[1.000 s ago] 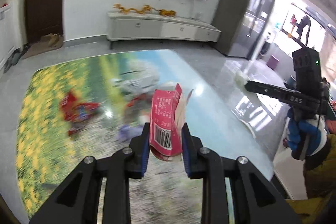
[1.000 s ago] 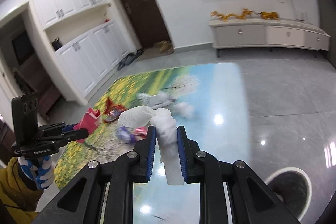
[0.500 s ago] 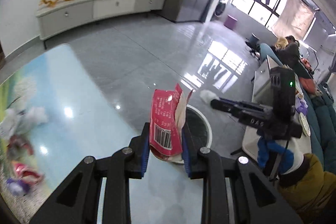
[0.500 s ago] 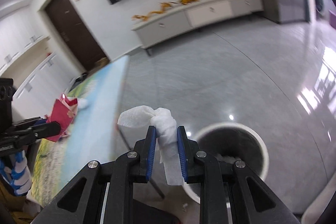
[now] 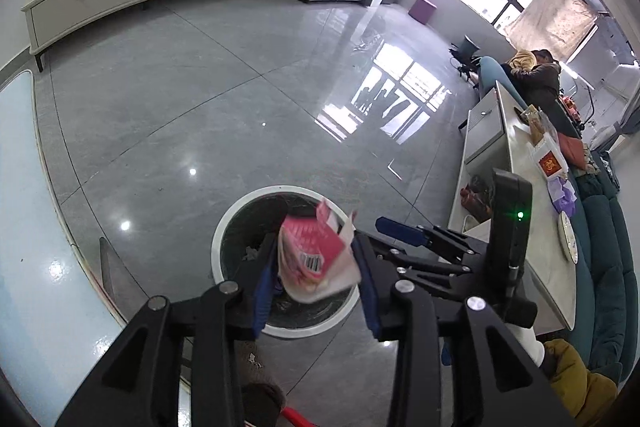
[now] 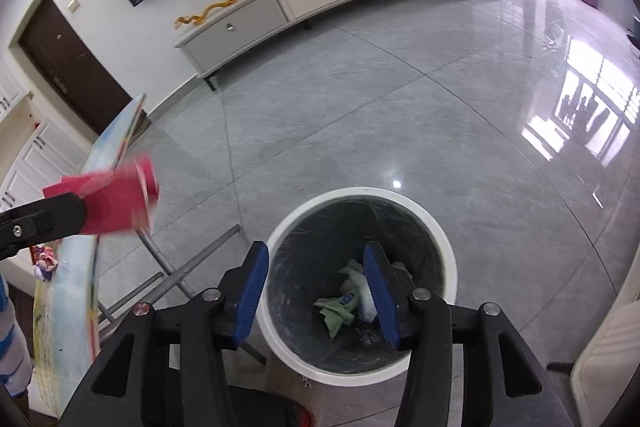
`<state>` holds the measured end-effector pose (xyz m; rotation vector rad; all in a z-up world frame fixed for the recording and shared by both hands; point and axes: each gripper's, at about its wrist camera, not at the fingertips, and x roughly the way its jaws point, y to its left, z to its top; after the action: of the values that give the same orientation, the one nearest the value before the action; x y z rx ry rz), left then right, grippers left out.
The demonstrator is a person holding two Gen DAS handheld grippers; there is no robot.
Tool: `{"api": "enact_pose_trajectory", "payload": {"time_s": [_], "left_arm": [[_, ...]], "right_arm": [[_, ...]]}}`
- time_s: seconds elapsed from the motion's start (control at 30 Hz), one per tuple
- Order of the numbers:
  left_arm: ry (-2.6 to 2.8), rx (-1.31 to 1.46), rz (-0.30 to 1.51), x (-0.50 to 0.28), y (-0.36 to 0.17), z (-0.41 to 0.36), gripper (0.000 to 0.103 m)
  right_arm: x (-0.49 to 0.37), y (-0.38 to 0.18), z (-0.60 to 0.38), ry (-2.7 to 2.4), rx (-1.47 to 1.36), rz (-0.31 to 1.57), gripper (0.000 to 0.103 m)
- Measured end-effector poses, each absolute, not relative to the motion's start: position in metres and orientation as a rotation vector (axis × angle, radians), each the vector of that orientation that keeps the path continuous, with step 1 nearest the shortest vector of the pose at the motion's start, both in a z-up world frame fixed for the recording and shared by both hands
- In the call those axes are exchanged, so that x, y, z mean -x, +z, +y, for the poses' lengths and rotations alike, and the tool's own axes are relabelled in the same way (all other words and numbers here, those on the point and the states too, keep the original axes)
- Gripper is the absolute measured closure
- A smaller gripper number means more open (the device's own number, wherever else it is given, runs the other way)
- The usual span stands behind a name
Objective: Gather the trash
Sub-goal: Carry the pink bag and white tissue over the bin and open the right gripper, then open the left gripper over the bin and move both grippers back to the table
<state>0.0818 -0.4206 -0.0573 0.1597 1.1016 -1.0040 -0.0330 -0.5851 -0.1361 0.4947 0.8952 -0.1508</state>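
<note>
A round trash bin with a white rim (image 5: 218, 247) (image 6: 446, 247) stands on the grey floor. My left gripper (image 5: 316, 279) is open above it; the pink snack wrapper (image 5: 316, 259) sits loose and blurred between its jaws, apparently falling. In the right wrist view the wrapper (image 6: 116, 203) shows at the left gripper's tip. My right gripper (image 6: 316, 283) is open and empty right over the bin. White tissue (image 6: 366, 291) and green paper (image 6: 336, 311) lie inside the bin.
The table (image 6: 68, 307) with the picture top stands left of the bin, its metal legs (image 6: 176, 275) close to the rim; a few wrappers (image 6: 44, 259) lie on it. A white counter (image 5: 516, 187) and a teal sofa (image 5: 612, 287) are to the right.
Both grippers moved over the bin. The right gripper opened and the tissue dropped into the bin. The left gripper opened and the pink wrapper tilted loose.
</note>
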Motion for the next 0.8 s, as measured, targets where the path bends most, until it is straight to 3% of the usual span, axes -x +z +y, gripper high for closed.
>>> {"api": "enact_pose_trajectory", "payload": {"time_s": [0.33, 0.43, 0.53, 0.8], "left_arm": [[-0.934, -0.141, 1.014, -0.075, -0.042, -0.386, 0.067], [-0.916, -0.104, 0.984, -0.076, -0.032, -0.367, 0.067], [-0.884, -0.086, 0.909, -0.07, -0.015, -0.345, 0.067], [-0.681, -0.1, 0.68, -0.046, 0.038, -0.261, 0.067]], "right_arm": [[0.047, -0.11, -0.584, -0.234, -0.483, 0.84, 0.023], [0.052, -0.09, -0.58, -0.241, -0.468, 0.803, 0.019], [0.056, -0.07, -0.573, -0.247, -0.44, 0.75, 0.004], [0.067, 0.02, -0.52, -0.163, -0.343, 0.525, 0.0]]}}
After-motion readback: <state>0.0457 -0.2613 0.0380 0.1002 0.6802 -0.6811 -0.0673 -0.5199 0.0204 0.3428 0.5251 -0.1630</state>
